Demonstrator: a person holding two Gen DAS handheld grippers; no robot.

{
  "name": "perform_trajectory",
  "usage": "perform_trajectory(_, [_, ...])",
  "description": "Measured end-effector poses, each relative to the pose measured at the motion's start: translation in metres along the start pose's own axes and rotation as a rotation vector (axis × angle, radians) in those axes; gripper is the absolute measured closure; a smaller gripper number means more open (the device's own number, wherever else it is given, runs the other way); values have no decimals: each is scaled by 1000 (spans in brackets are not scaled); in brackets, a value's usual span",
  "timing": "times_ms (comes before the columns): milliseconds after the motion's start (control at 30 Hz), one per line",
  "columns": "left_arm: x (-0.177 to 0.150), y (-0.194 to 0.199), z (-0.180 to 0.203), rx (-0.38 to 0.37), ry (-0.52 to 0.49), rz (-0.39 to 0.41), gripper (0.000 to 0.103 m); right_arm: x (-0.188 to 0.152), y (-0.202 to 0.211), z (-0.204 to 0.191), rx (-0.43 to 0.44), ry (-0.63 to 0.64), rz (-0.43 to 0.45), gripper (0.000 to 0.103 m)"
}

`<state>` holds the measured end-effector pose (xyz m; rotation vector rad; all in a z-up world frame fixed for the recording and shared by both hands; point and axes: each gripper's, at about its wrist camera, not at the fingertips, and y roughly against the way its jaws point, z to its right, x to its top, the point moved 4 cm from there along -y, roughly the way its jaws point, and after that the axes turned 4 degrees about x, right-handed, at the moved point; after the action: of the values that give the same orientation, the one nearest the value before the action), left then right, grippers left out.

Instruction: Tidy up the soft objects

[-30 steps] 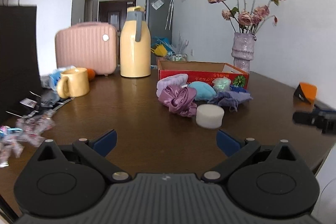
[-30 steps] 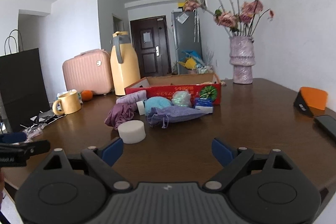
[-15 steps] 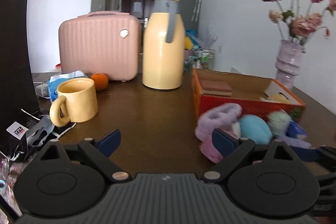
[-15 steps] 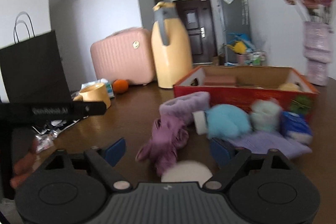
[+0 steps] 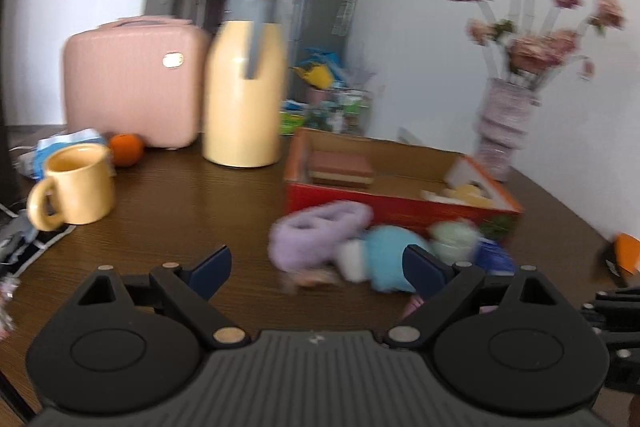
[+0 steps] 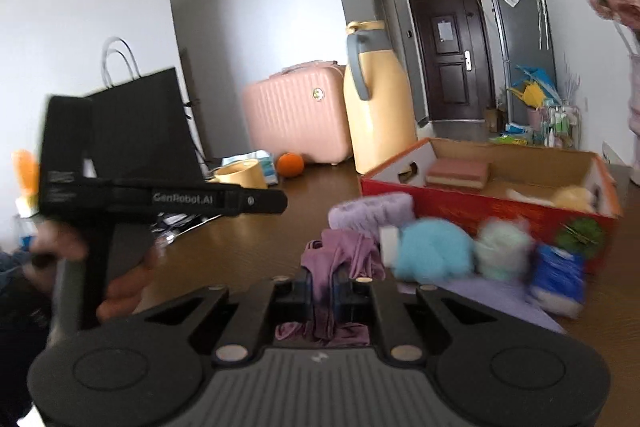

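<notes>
Pinching the purple scrunchie (image 6: 340, 259) in my right tongs (image 6: 322, 291), left tongs (image 5: 316, 263) wide, I must next carry it into the red box (image 6: 480, 203).

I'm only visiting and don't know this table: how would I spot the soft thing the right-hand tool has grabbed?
Find the red cardboard box on the brown table. A row of soft things lies along its front, and at the left end is a mauve satin scrunchie. Unlike its fluffy neighbours, it is smooth, crumpled fabric, pinched in the right gripper.
</notes>
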<state>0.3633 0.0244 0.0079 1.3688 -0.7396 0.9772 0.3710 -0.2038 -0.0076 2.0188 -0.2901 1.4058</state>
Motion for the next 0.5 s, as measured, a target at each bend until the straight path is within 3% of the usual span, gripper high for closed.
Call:
perform_trajectory(67, [-7,10,20,-48,-26,-2,9,-18,32,12,3,-1,-38,93])
perform_trajectory(167, [-25,17,52,-136,-40,-43,9,-48,60,36,-77,-53,-92,89])
perform_trajectory(367, [-54,9,119,-246,-119,-130,9,-72,85,55,-281,-62,-52,77])
perform_trajectory(433, [-58,8,135,-271,-148,-130,16,-72,88,59,-299,-114,-16,76])
perform_trajectory(500, [-65,1,144,-258,-189,-153,42,-75,87,62,-289,-170,9,74])
